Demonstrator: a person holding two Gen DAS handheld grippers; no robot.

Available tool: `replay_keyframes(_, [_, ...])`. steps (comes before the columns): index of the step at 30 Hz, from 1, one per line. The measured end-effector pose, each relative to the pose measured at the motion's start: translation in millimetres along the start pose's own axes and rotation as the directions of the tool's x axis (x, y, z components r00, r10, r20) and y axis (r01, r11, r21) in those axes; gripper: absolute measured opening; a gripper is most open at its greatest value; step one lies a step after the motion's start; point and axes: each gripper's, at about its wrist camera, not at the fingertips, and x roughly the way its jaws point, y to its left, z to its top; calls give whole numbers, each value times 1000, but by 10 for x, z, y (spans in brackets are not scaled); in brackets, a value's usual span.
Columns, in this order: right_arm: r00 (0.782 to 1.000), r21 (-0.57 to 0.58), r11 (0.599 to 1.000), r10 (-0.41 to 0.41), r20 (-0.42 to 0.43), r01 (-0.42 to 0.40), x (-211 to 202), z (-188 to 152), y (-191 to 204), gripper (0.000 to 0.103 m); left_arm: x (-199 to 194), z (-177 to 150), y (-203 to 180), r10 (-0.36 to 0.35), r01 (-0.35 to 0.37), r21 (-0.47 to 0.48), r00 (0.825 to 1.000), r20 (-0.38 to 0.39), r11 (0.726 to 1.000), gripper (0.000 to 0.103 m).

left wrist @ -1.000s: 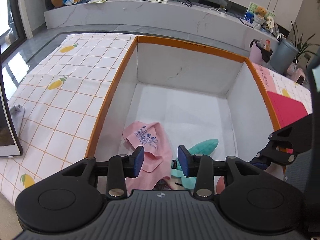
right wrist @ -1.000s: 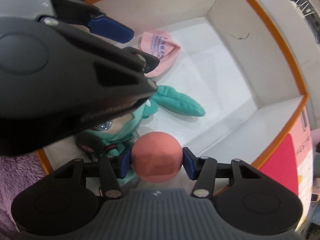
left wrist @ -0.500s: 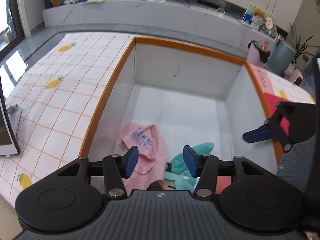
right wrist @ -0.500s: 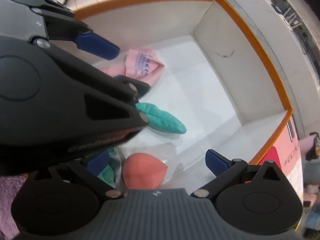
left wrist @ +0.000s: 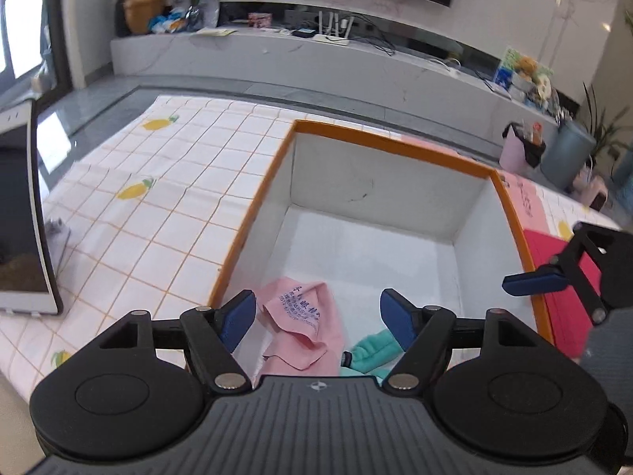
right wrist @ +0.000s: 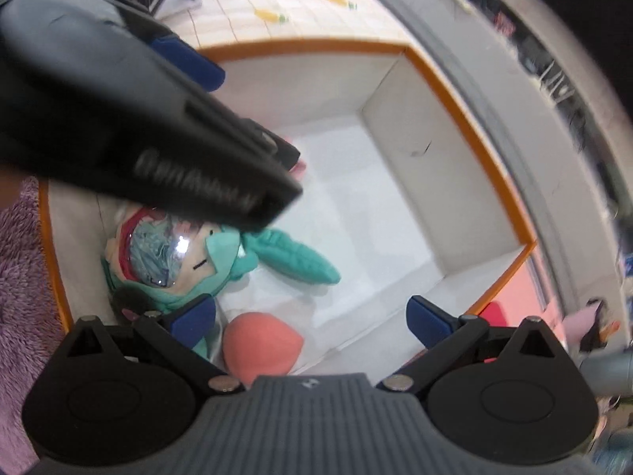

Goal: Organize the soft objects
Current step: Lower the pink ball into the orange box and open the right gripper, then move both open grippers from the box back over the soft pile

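Lying in the white orange-rimmed box (right wrist: 455, 166): rounded coral plush ball (right wrist: 261, 346), crumpled pink cloth (left wrist: 304, 328); right tool (right wrist: 310, 314) released, left tool (left wrist: 318, 316) opening, empty.

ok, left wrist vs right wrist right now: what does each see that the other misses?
Left wrist only: tablet on the checked tablecloth, TV counter behind.

Right wrist only: peach-coloured ball and the doll's face on the box floor.

Both: orange-rimmed box, pink cloth, teal plush doll, and both grippers, left gripper opening, right gripper open, neither holding anything.
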Motion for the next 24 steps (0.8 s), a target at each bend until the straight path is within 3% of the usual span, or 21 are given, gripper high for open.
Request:
replay_keyframes(5, [997,-1,1000,-21,76,21,-146,-52,-8,100,-41,69,131,-25,24,-61,999,-25,998,84])
replay_keyframes(9, [993,33,999,-42,106,39,-205,-68,-93,100,-275,160,191,-20,25,-79,998,55,997,84])
replay_keyframes(12, [988,68,995,-86,129,77,-309,-96,-158,100,-434,194,207,-55,63,-89,994,96,994,84])
replay_keyframes(16, [977,177,979,-131,170,100,-464,-168,-443,101,-621,207,82,-79,84,-29,985,156,996,84])
replay_keyframes(19, [963,282,951,-186,197,126,-664,-262,-673,101,-726,196,-63,-93,89,30,977,193,996,84])
replay_keyframes(24, [907,461,853,-370,203,245,-1002,-569,-962,101,-871,190,-355,-152,135,89,961,230,987,84])
